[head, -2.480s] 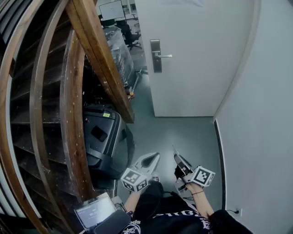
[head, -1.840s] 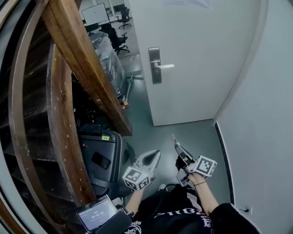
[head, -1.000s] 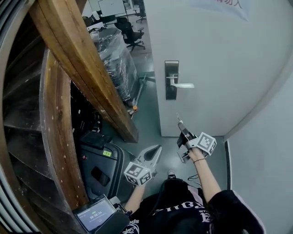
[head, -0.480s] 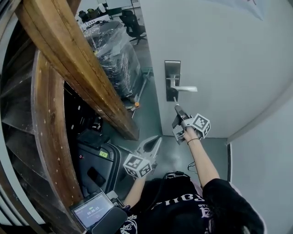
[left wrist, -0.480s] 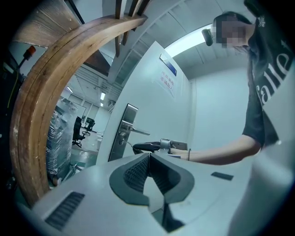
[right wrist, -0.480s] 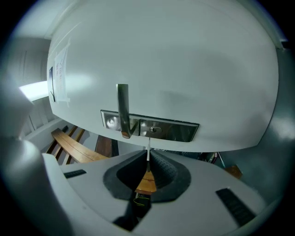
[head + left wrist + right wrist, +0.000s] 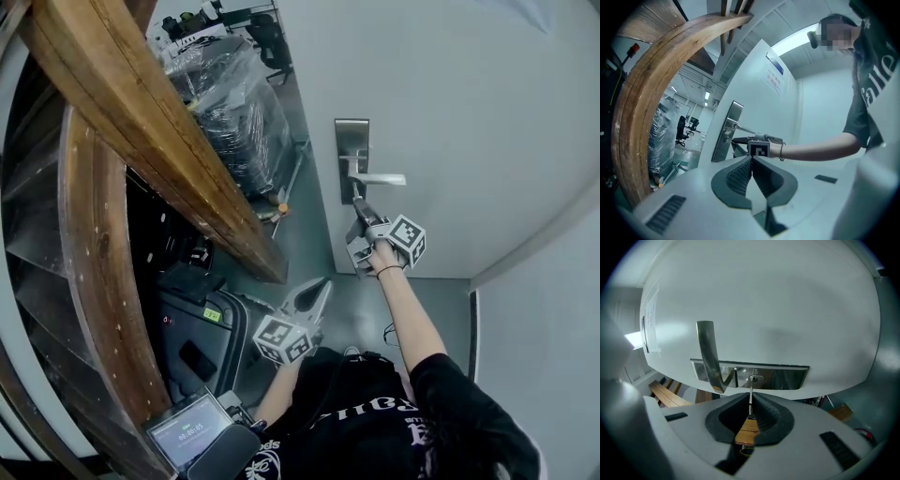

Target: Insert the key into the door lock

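Observation:
The white door (image 7: 450, 112) carries a steel lock plate (image 7: 352, 157) with a lever handle (image 7: 378, 178). My right gripper (image 7: 359, 212) is raised to the plate and shut on a thin metal key (image 7: 750, 401) with a tan tag (image 7: 747, 430) behind it. In the right gripper view the key's tip meets the keyhole (image 7: 754, 378) beside the handle (image 7: 709, 357); how deep it sits is unclear. My left gripper (image 7: 317, 292) hangs low beside the person, shut and holding nothing (image 7: 751, 159); its view shows the lock plate (image 7: 725, 135) and the outstretched right arm (image 7: 811, 149).
A heavy curved wooden beam (image 7: 141, 131) slants across the left. Under it stand a black case (image 7: 202, 328) and plastic-wrapped goods (image 7: 234, 112). A small screen (image 7: 192, 436) sits at the bottom left. A white wall (image 7: 553, 319) closes the right side.
The right gripper has risen with the key from waist height to the lock plate, and the key tip now meets the keyhole. The left gripper has stayed low and shut.

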`<state>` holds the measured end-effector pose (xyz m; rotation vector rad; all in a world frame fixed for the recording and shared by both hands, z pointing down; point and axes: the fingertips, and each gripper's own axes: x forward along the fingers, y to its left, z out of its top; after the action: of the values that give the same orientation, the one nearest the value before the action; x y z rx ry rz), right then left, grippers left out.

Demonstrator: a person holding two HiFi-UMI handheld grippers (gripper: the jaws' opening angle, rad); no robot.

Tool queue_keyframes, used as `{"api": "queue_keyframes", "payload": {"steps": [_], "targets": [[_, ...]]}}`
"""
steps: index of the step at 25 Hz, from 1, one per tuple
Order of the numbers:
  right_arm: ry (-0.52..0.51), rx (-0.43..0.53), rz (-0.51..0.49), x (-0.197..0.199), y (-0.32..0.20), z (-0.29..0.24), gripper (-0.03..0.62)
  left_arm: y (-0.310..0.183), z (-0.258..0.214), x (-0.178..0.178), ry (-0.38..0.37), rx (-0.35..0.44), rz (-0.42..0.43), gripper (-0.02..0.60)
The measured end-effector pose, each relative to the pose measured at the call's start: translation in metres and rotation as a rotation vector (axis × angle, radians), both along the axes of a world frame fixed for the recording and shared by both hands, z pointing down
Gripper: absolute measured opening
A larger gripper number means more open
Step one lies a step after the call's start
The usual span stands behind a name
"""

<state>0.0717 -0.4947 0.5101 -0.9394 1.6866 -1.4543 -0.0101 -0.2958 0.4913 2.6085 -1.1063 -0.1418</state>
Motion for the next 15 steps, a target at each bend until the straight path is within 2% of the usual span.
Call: {"api": "queue_keyframes", "payload": {"steps": [15], "targets": [[-0.051, -0.022, 0.000, -0.005, -0.012, 0.006, 0.037, -0.015, -0.001, -0.021, 0.014, -0.008, -0.082, 0.006]]}}
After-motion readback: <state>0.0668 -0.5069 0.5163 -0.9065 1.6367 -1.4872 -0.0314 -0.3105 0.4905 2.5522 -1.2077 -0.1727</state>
